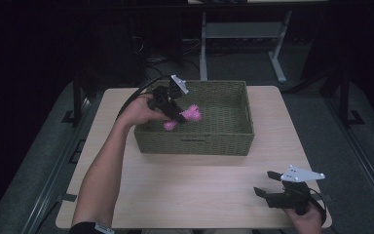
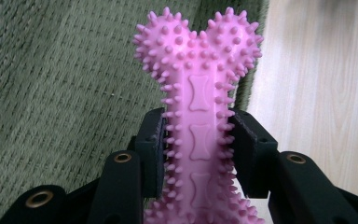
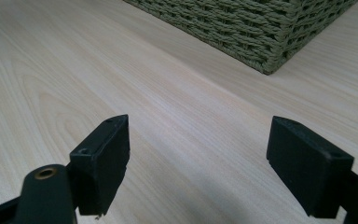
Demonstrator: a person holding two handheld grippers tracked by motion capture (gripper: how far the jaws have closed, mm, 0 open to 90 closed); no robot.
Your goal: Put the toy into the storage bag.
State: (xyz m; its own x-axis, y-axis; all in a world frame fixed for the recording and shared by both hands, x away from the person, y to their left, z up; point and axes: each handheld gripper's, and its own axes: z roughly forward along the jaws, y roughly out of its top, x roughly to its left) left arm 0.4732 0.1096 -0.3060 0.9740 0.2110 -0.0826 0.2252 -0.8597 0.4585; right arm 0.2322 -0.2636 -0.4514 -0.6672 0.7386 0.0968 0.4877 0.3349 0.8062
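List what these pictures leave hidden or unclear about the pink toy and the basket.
- Pink spiky bone toy: its lower end is cut off by the left gripper view's bottom edge; in the high view the left gripper covers its middle.
- Green woven basket: its near wall hides the floor behind it in the high view.

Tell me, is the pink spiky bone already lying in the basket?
Not yet. The left gripper is shut on the pink bone, holding it over the basket's left end; its jaws press both sides of the bone.
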